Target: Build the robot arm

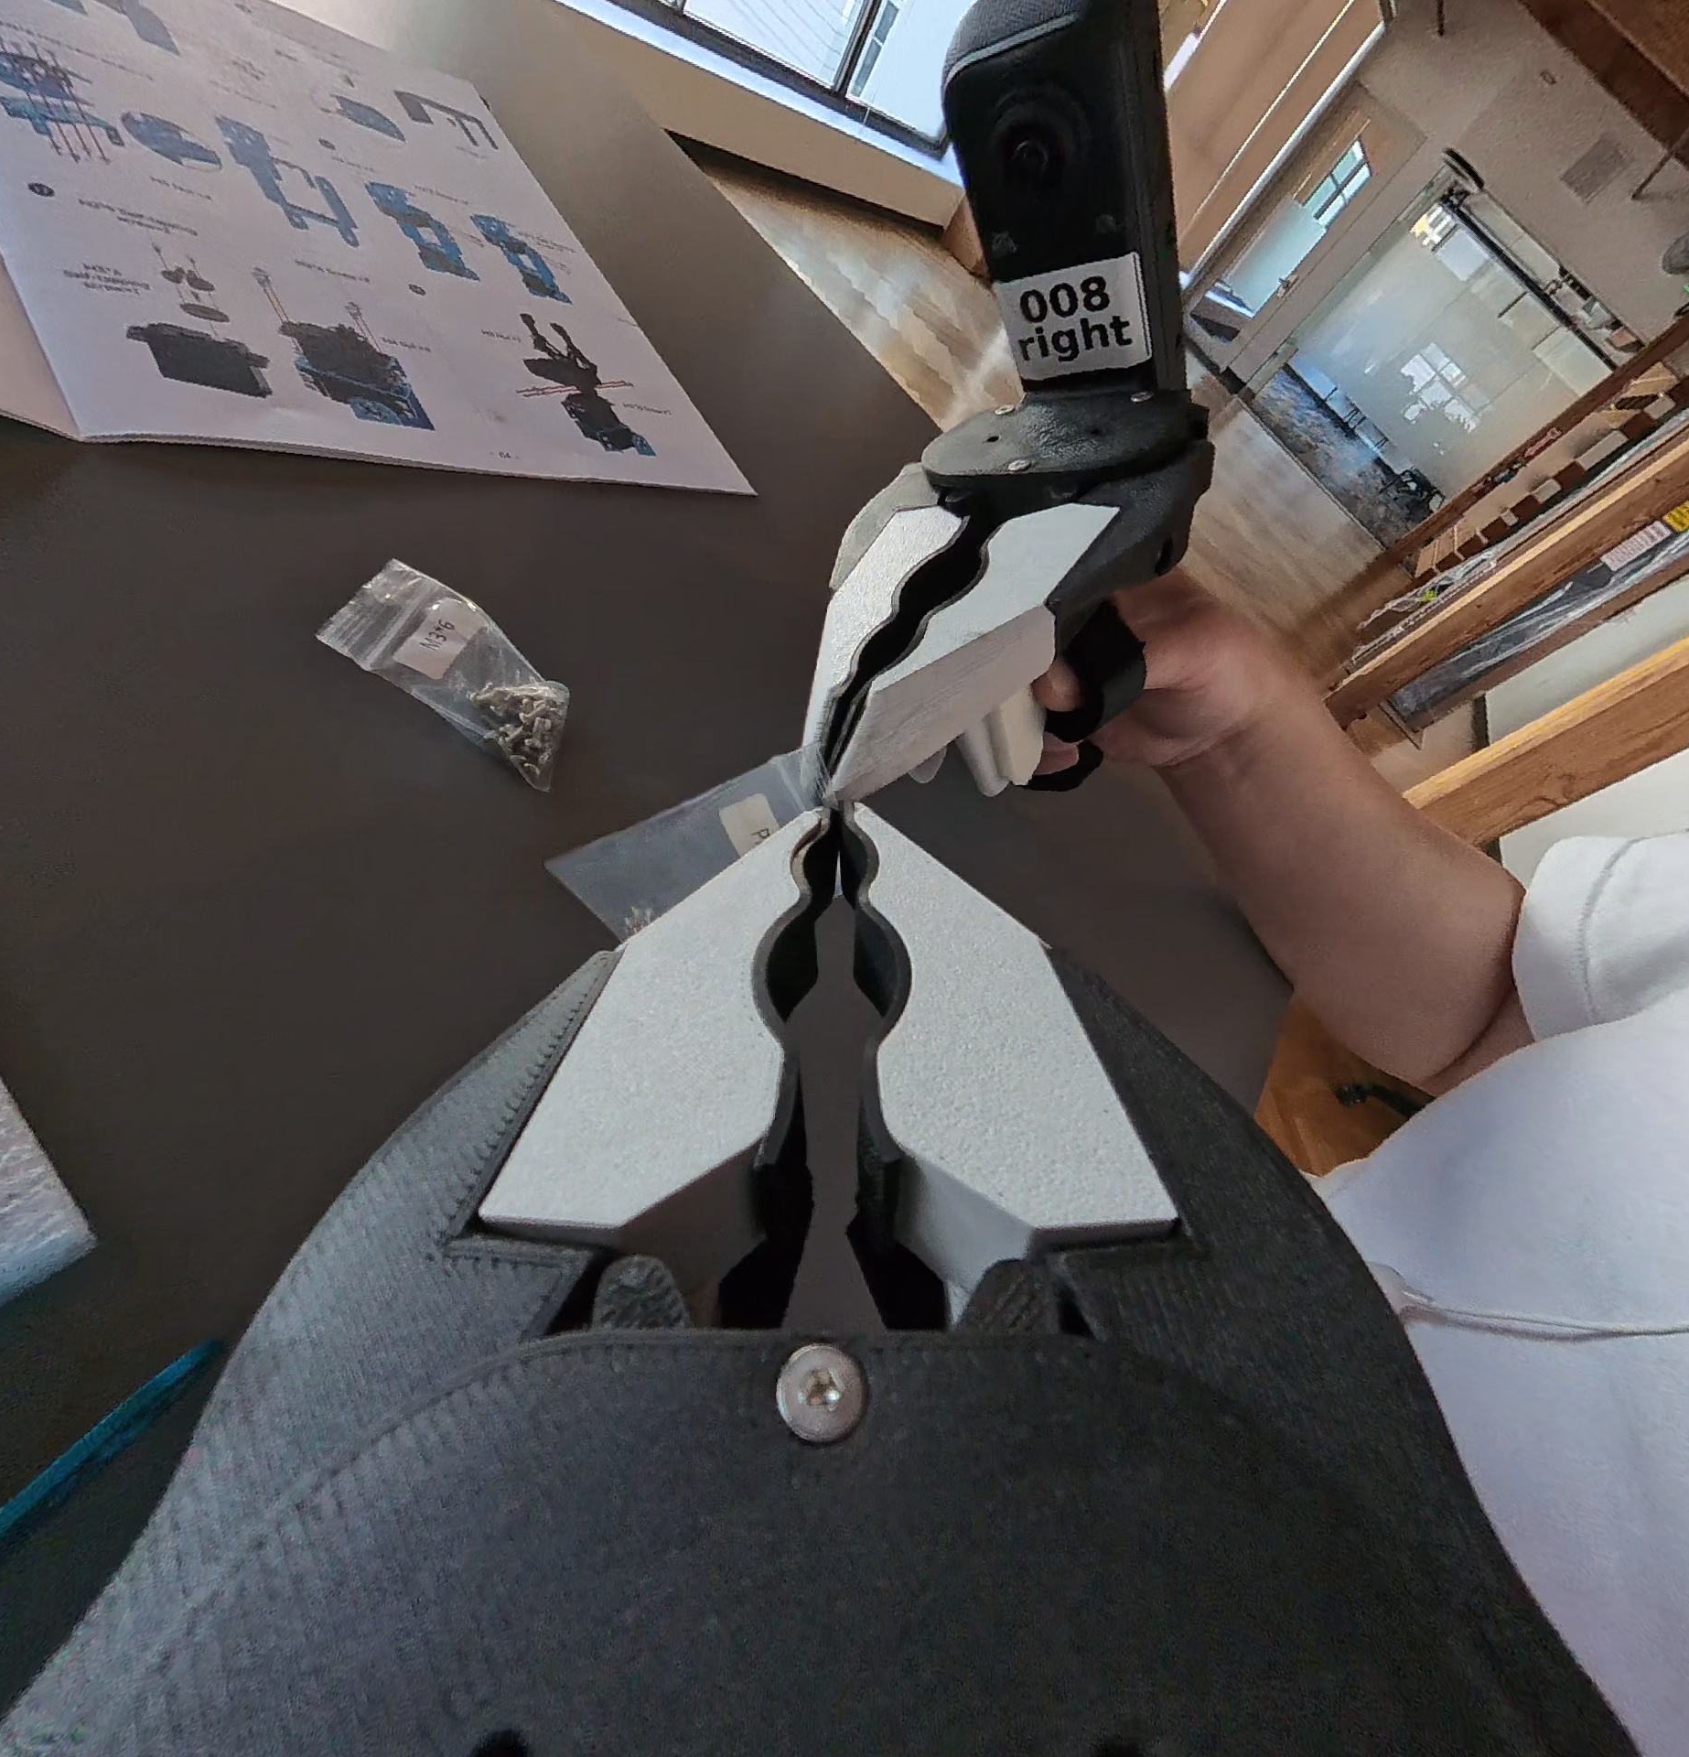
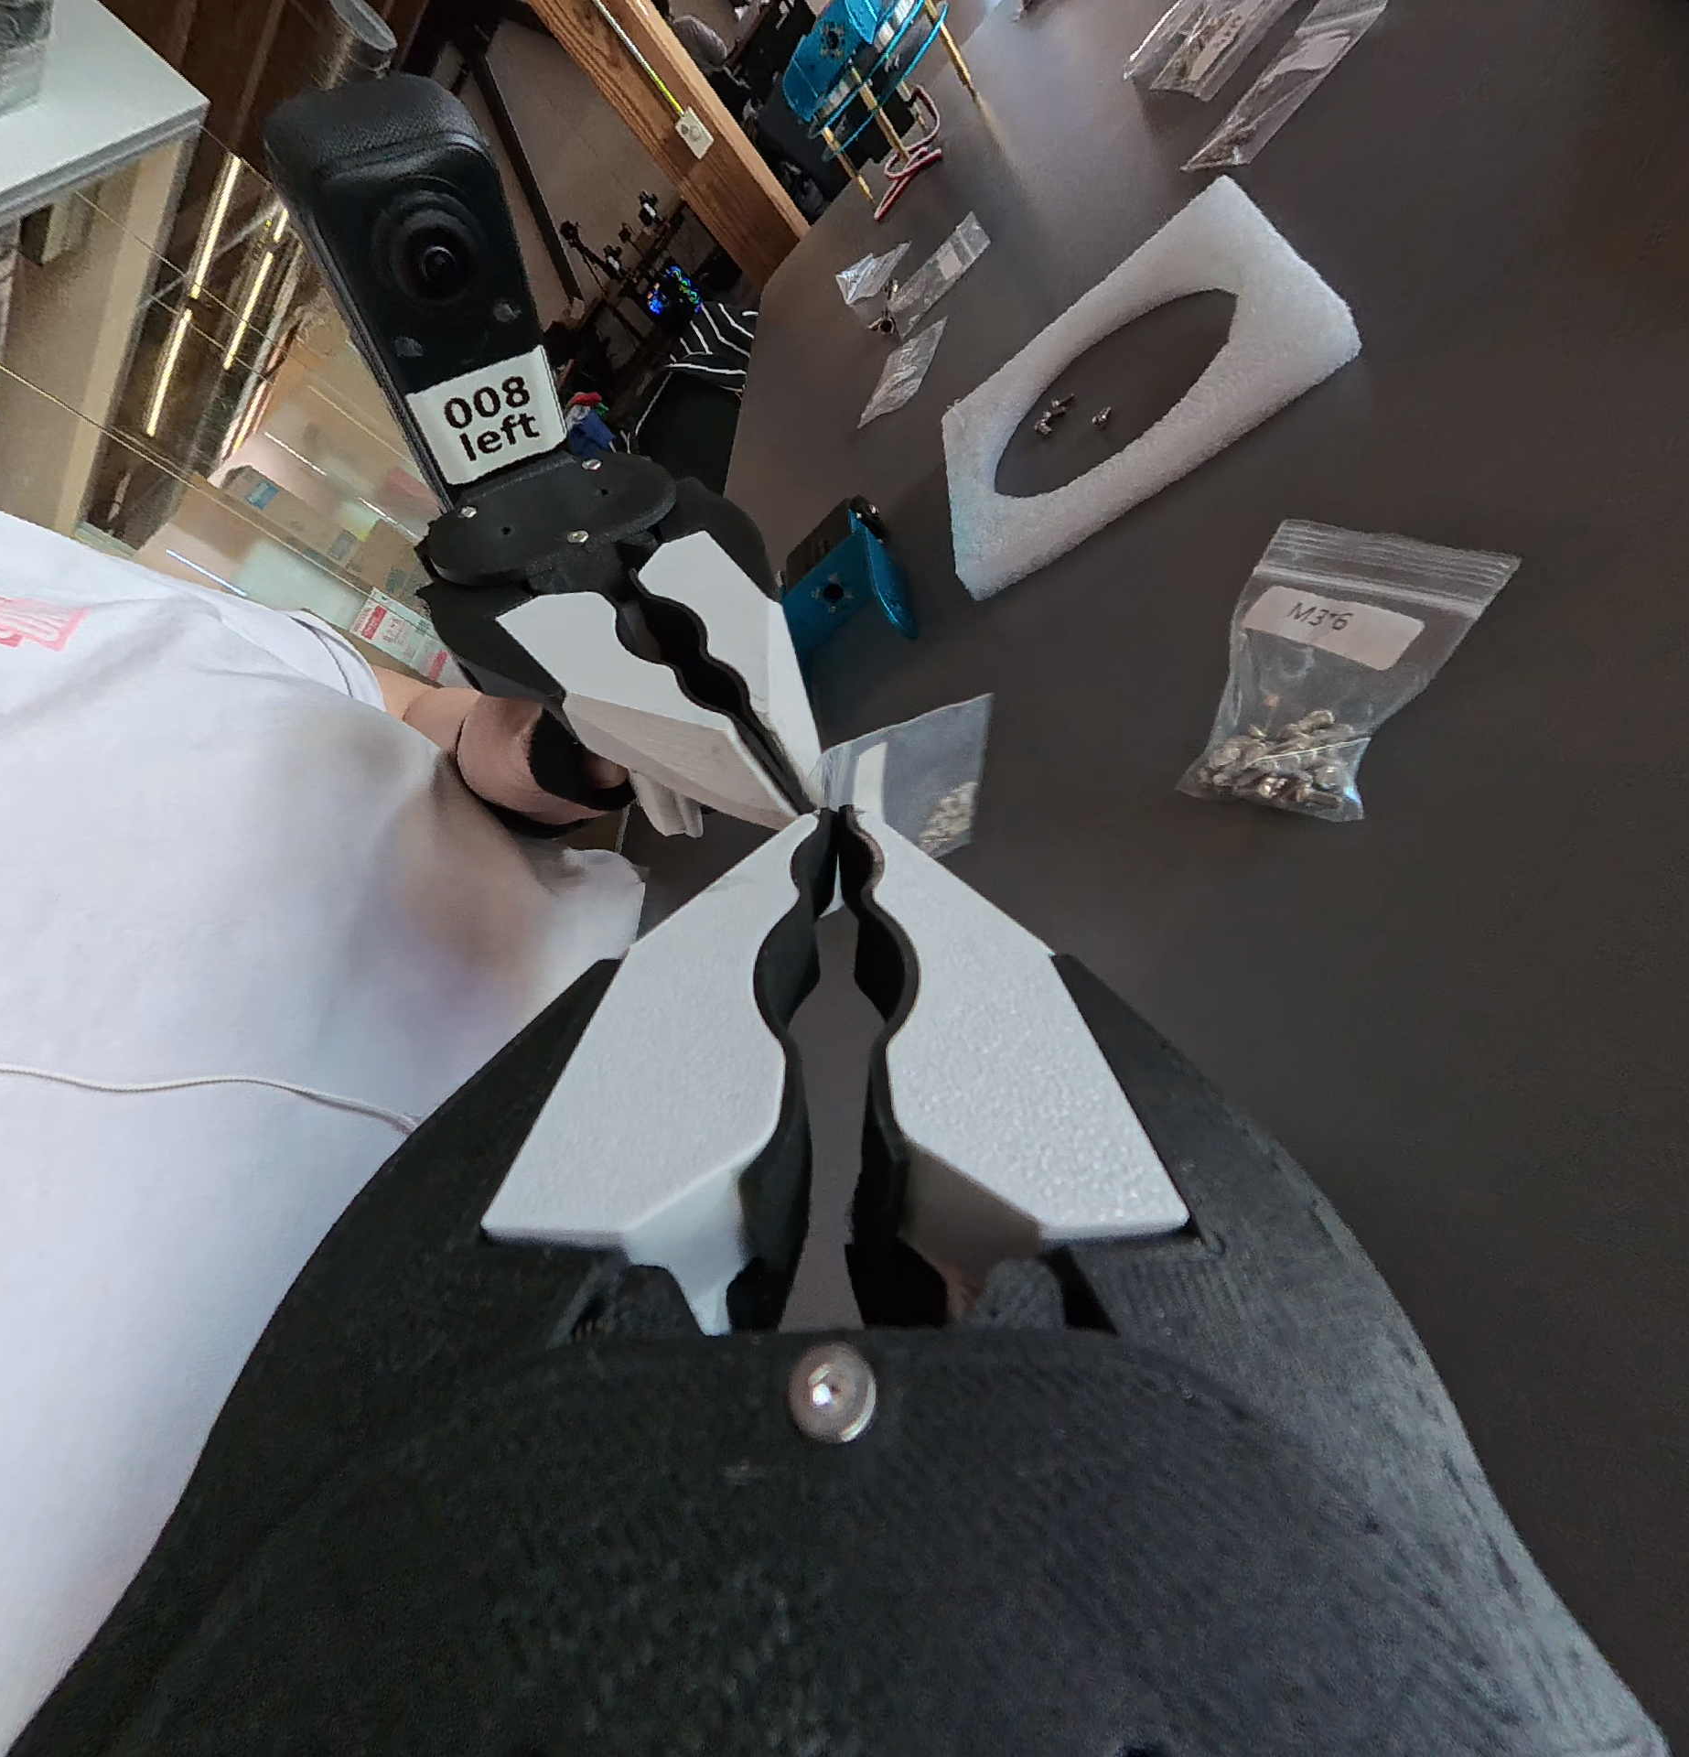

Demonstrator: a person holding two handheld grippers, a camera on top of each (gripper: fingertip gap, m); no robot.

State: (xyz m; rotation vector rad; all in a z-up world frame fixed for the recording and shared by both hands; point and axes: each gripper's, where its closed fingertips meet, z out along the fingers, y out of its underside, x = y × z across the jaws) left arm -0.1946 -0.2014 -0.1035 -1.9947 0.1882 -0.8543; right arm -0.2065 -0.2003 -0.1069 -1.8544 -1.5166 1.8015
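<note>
Both jaws clenched on one clear zip bag point(image 2: 926, 770) holding small screws, left gripper point(image 1: 833, 820) and right gripper point(image 2: 836, 820) tip to tip above counter point(image 2: 1392, 1046) | second screw bag point(image 2: 1316, 685) lies near | foam block point(image 2: 1202, 285) rings three loose screws

- I am looking at a dark, matte table point(image 2: 1392, 1046) that is carrying everything.
- A printed sheet of diagrams point(image 1: 299, 238) is lying flat at its far side.
- A small clear labelled bag of screws point(image 2: 1316, 685) is resting nearby.
- A white foam pad point(image 2: 1287, 314) with an oval cut-out is sitting there, a few loose screws point(image 2: 1069, 416) lying inside the hole.
- A blue metal part point(image 2: 850, 599) is sitting just beside the foam.
- More clear bags point(image 2: 917, 304) are lying farther off.
</note>
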